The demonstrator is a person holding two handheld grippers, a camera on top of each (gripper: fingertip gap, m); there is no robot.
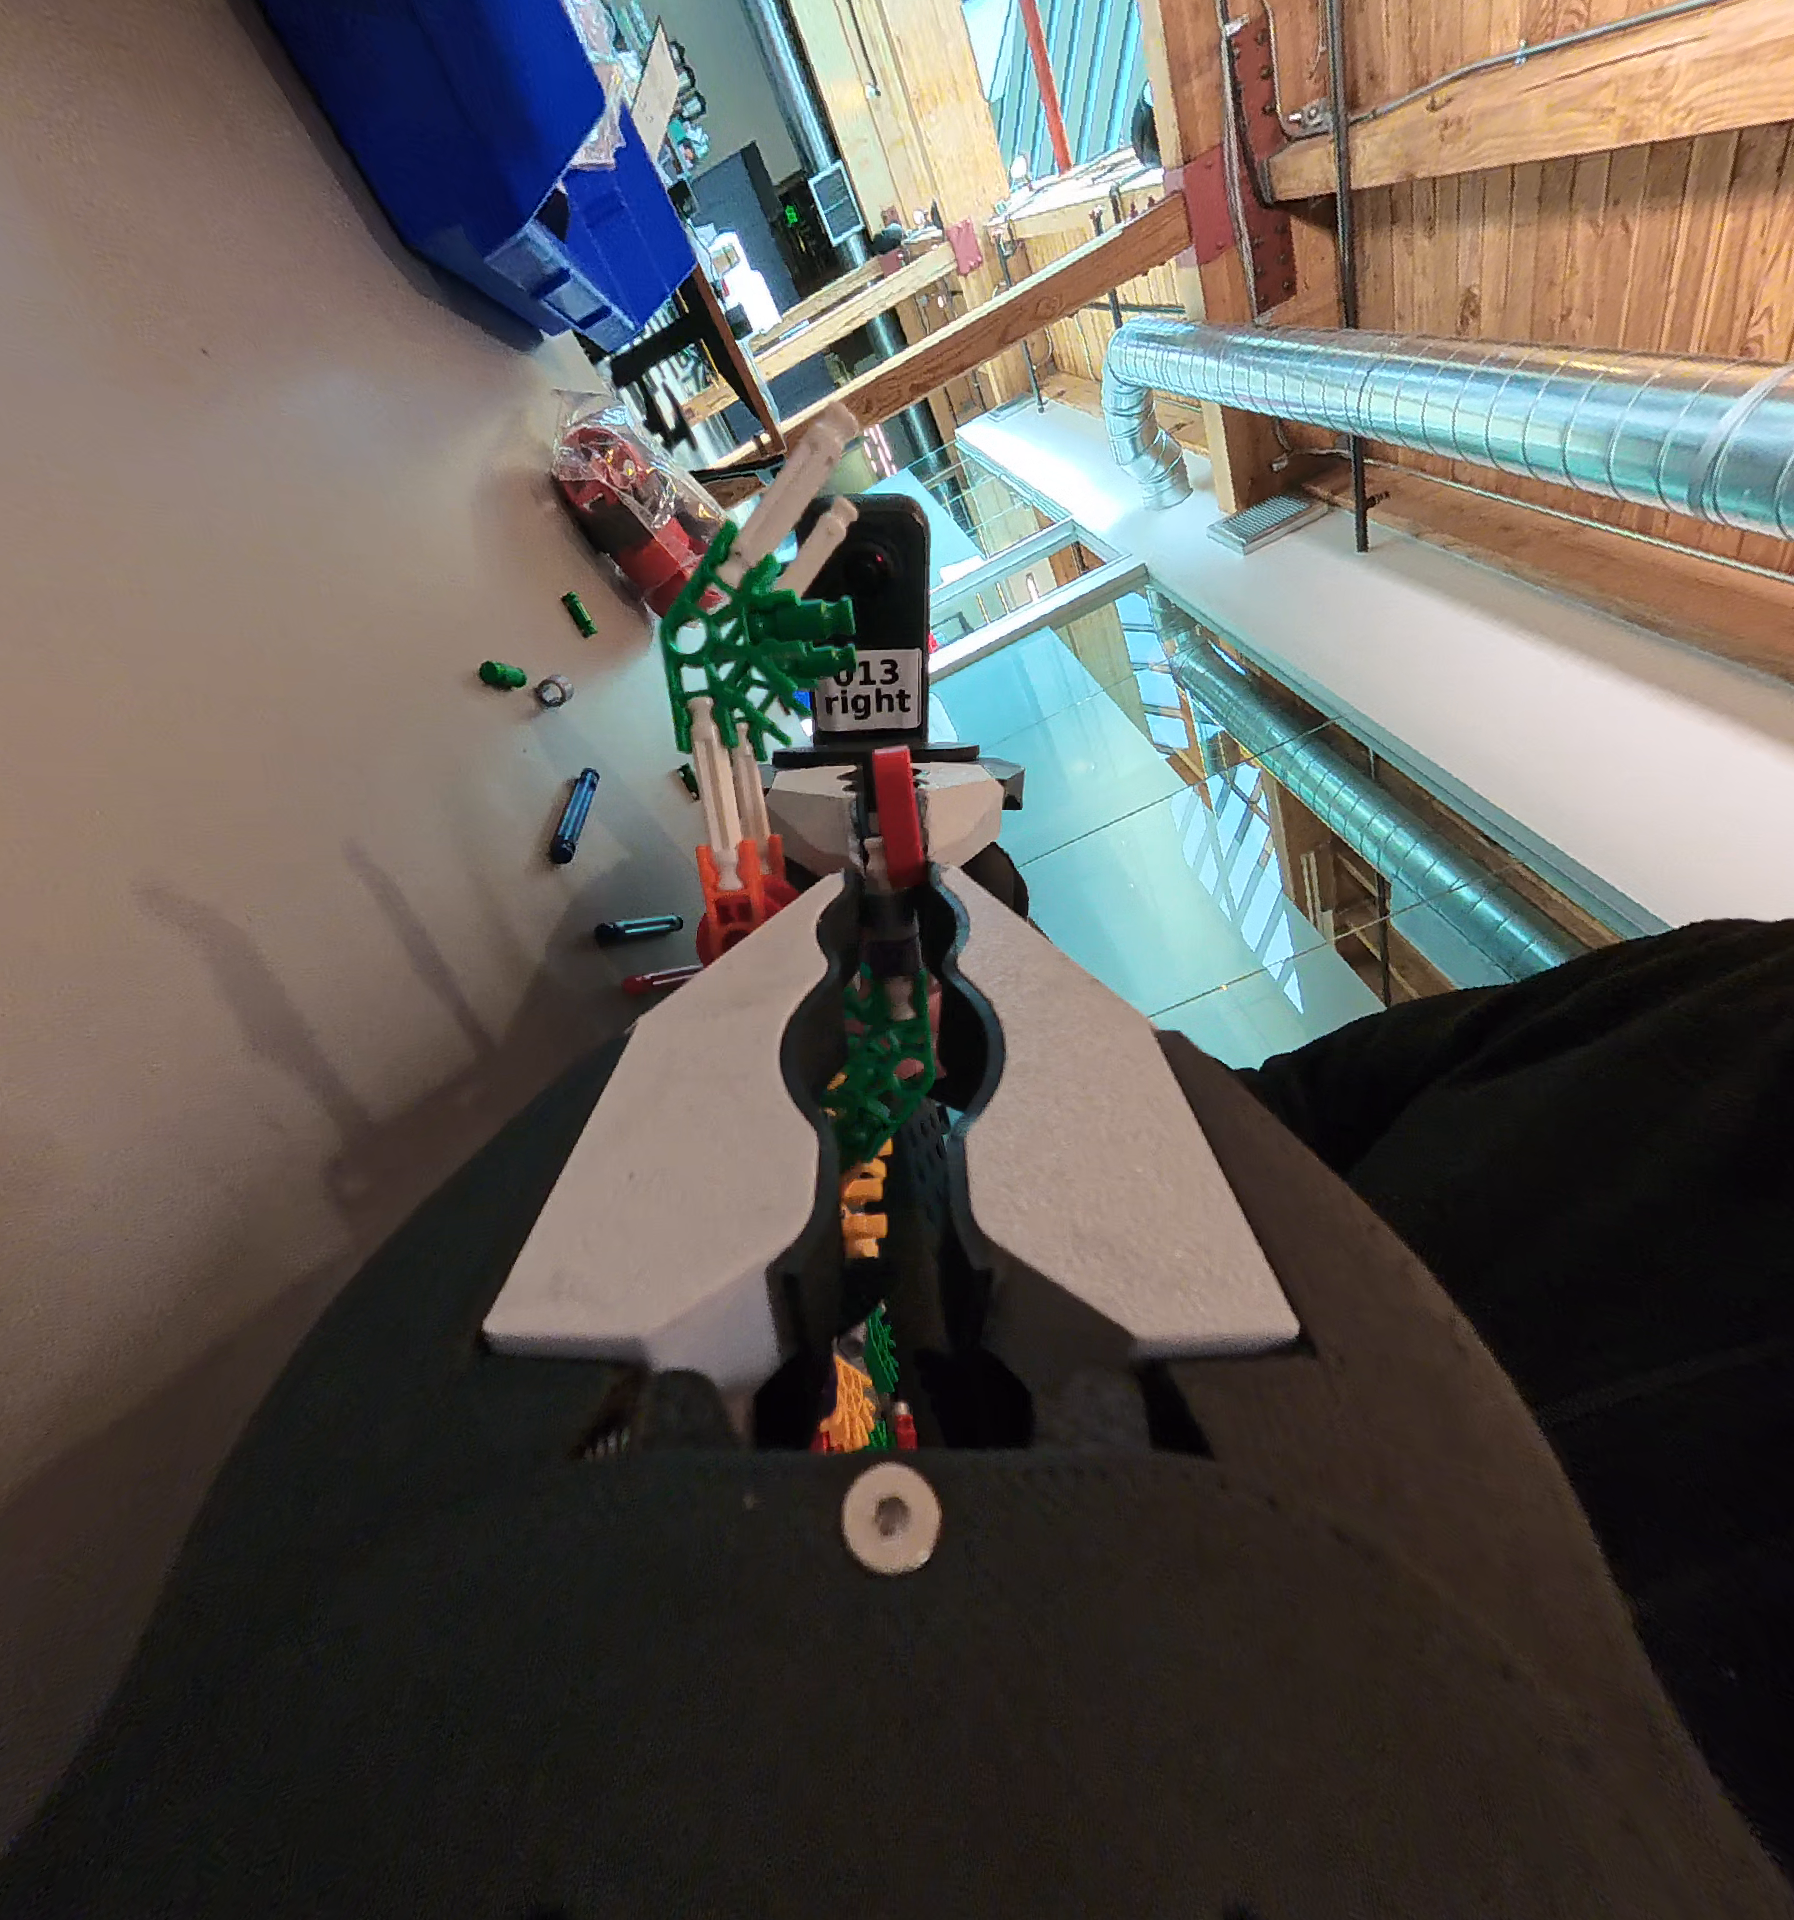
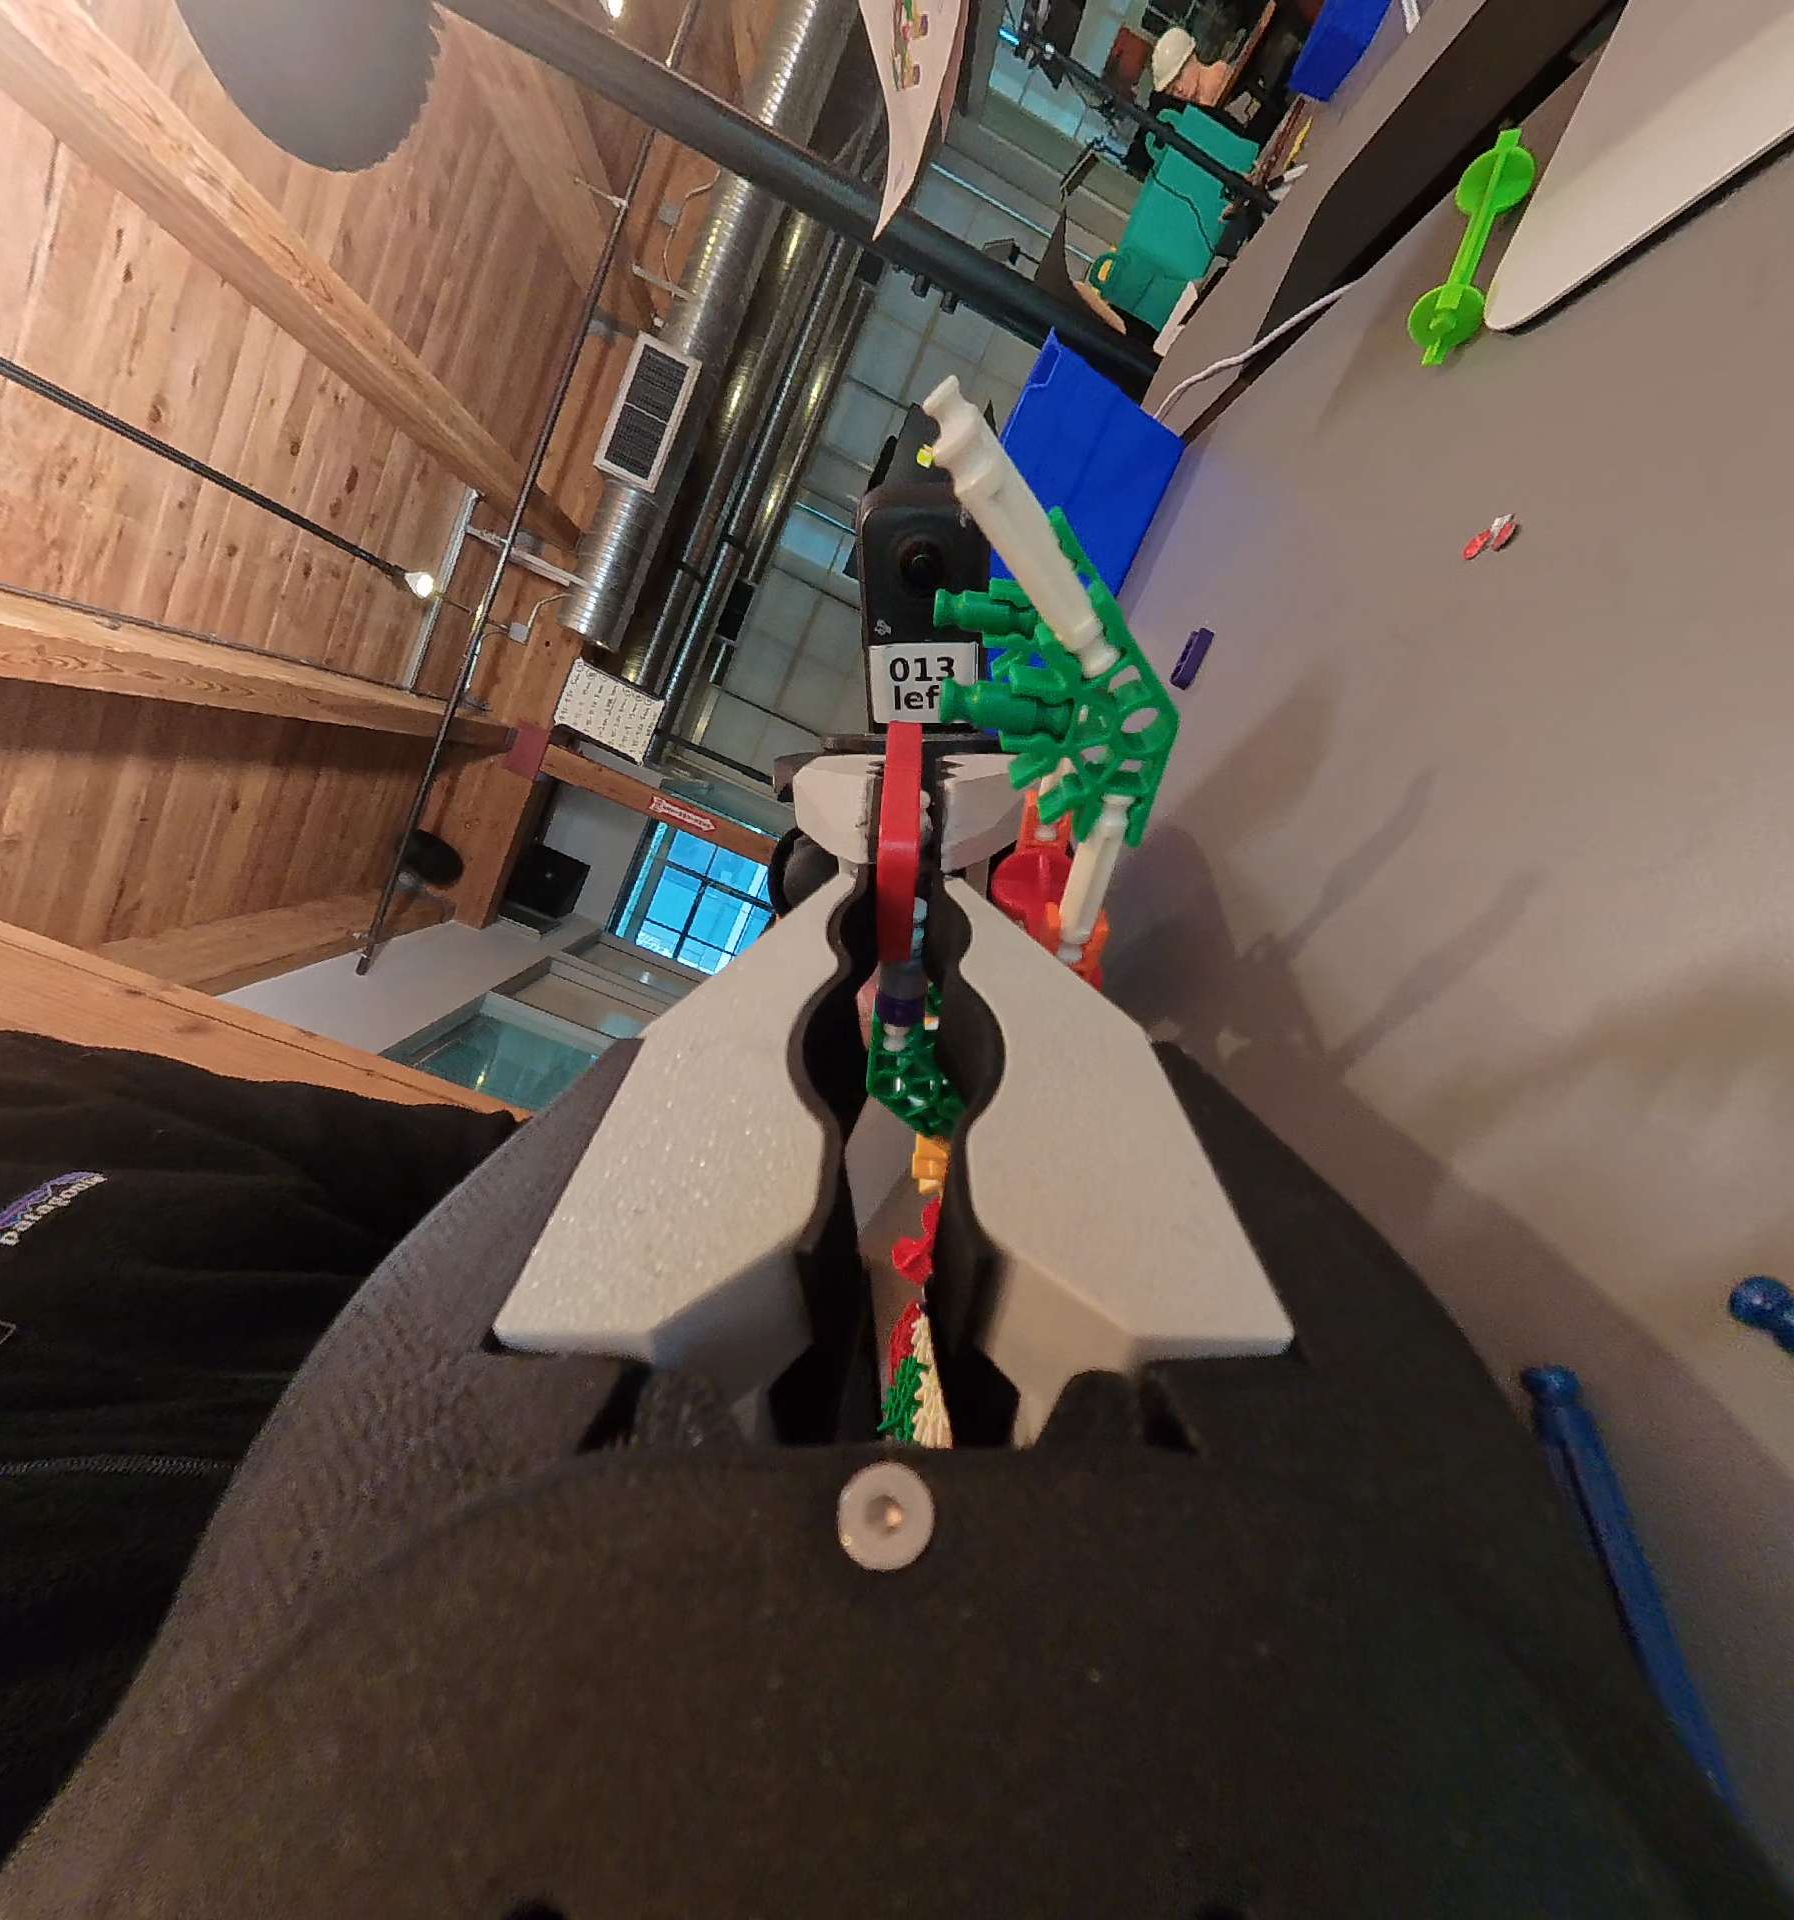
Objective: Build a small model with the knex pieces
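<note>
A toy build of green connectors (image 1: 737, 665), white rods (image 1: 805, 473) and orange connectors (image 1: 737, 883) hangs between my two grippers, which face each other tip to tip above the table (image 1: 197, 727). My left gripper (image 1: 885, 891) is shut on a red connector (image 1: 895, 816) at the end of the build. The right gripper (image 1: 888, 800) grips the same red piece from the far side. In the right wrist view my right gripper (image 2: 898, 896) is shut on the red connector (image 2: 898, 831), with the left gripper (image 2: 908, 805) opposite. The green connectors (image 2: 1090, 717) and a white rod (image 2: 1018, 530) stick out towards the table (image 2: 1547, 831).
Blue bins (image 1: 519, 156) and a bag of red parts (image 1: 623, 499) lie on the table. Loose blue rods (image 1: 573, 816) and short green rods (image 1: 501, 673) are scattered near the build. A bright green rod with wheels (image 2: 1475, 244), blue rods (image 2: 1620, 1558) and a purple piece (image 2: 1194, 655) lie there too. A black sleeve (image 1: 1599, 1143) is close by. My two grippers' fingertips are within a few centimetres of each other.
</note>
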